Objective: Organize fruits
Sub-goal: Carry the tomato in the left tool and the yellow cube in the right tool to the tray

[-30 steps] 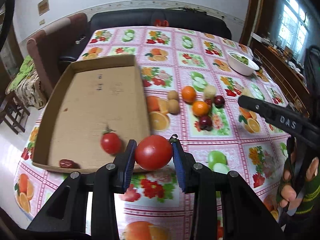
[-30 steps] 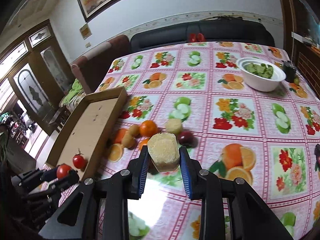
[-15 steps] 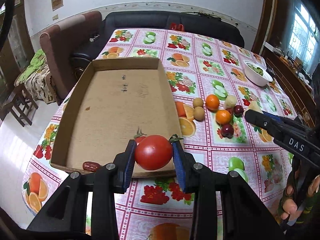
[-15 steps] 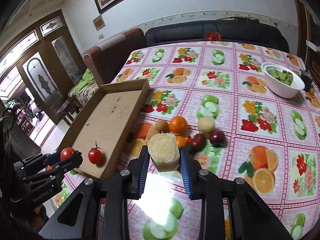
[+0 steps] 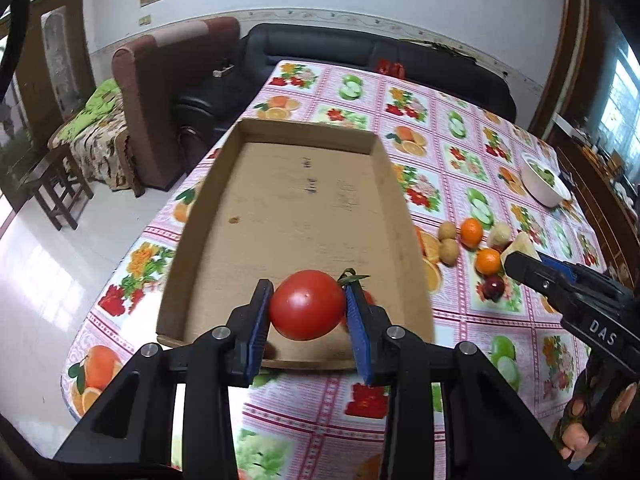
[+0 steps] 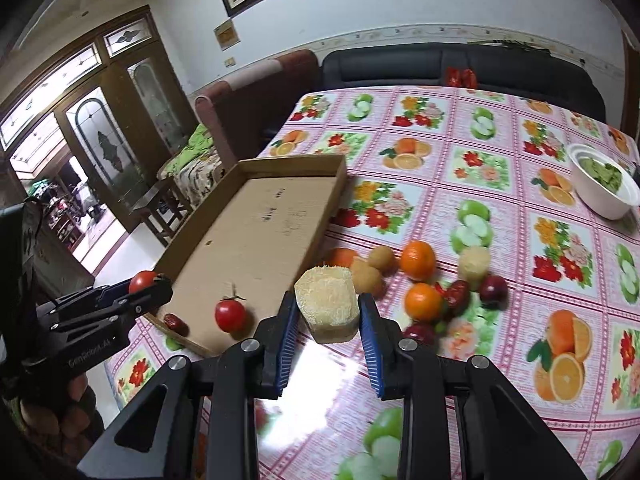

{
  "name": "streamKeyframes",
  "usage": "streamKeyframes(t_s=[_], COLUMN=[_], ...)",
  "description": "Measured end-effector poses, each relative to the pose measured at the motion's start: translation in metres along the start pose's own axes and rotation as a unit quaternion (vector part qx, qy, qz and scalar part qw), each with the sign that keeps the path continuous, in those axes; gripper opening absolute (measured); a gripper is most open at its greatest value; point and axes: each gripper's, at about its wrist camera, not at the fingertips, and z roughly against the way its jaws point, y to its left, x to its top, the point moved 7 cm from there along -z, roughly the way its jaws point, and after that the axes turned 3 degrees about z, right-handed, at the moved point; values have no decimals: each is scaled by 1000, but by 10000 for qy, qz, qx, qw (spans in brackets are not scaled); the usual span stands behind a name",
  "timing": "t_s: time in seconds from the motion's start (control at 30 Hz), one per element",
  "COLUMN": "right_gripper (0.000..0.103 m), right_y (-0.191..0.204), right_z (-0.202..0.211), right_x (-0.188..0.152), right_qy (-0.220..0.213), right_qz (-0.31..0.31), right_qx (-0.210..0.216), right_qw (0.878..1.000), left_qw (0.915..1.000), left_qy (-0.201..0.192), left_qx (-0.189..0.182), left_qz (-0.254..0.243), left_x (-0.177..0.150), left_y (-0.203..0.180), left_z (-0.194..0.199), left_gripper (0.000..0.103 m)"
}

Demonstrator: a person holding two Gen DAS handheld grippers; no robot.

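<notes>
My left gripper (image 5: 307, 310) is shut on a large red tomato (image 5: 306, 305) and holds it above the near end of the shallow cardboard tray (image 5: 296, 216). My right gripper (image 6: 327, 312) is shut on a pale yellow cut chunk of fruit (image 6: 327, 307), held above the table just right of the tray (image 6: 256, 236). A small tomato (image 6: 230, 315) and a dark red date (image 6: 176, 322) lie in the tray's near end. Oranges (image 6: 418, 260), brown round fruits (image 6: 367, 278), a pale chunk (image 6: 474, 262) and dark red fruits (image 6: 493, 287) lie loose right of the tray.
A fruit-print tablecloth (image 6: 500, 168) covers the table. A white bowl of green pieces (image 6: 602, 186) stands at the far right. A black sofa (image 5: 360, 52) and a brown armchair (image 5: 160, 80) stand beyond the table. The floor drops off to the left.
My left gripper has moved left and forward with the tomato, from beside the tray's corner to over its near end. My right gripper has carried the chunk left toward the tray.
</notes>
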Motion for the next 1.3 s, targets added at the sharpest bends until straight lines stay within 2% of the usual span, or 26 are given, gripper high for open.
streamKeyframes(t_s=[0.2,0.5,0.93,1.3], right_gripper=[30,30,30,31], right_y=[28,68,78,82], right_z=[-12,-60,-107,-149], right_x=[7,15,14,10], right_qy=[20,316,671,1045], right_qz=[216,484,595,861], right_qx=[233,554,559,369], right_qw=[9995,9968,9944,9901], left_qw=[9998,9993,9985,9959], left_qy=[69,167,376,783], left_qx=[62,104,120,208], left_qz=[195,329,391,396], left_x=[4,8,11,3], left_y=[19,33,39,44], left_z=[-11,-29,-55,-86], left_gripper=[34,34,34,34])
